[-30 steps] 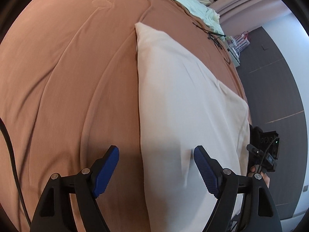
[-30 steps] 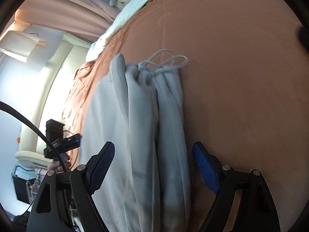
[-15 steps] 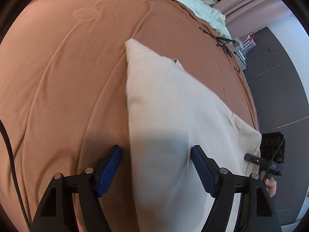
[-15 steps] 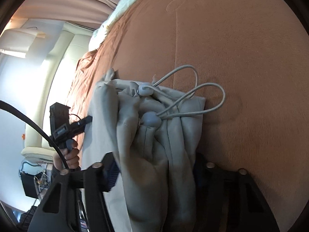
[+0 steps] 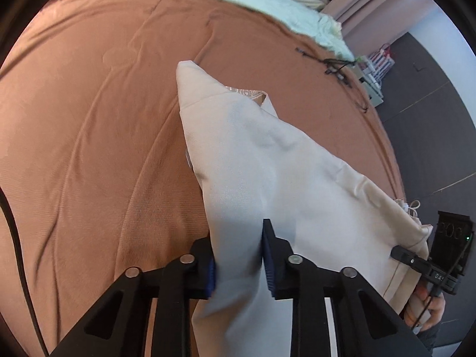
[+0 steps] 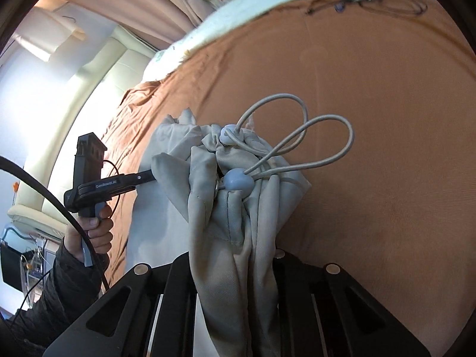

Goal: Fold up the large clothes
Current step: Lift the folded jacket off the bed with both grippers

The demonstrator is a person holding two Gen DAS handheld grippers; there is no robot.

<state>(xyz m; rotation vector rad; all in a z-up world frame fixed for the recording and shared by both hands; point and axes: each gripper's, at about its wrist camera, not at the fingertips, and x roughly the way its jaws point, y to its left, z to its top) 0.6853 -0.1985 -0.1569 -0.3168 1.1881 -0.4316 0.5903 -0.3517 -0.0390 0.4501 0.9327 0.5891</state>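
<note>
Left gripper had just been closing its jaws and, in the left wrist view, they were clamped on a fold of the pale beige garment, which rose off the rust-brown bedspread with its far corner still resting near the middle of that bedspread. Beyond the bedspread's far edge lay a white sheet, and a black cable sat on the bedspread near that edge. Right gripper, in the right wrist view, had likewise just been closing and was clamped on the garment's bunched waistband, lifted above the bedspread, with the drawstring loops and two toggles hanging over the brown cloth. A hand held the left gripper at the bedspread's left edge.
</note>
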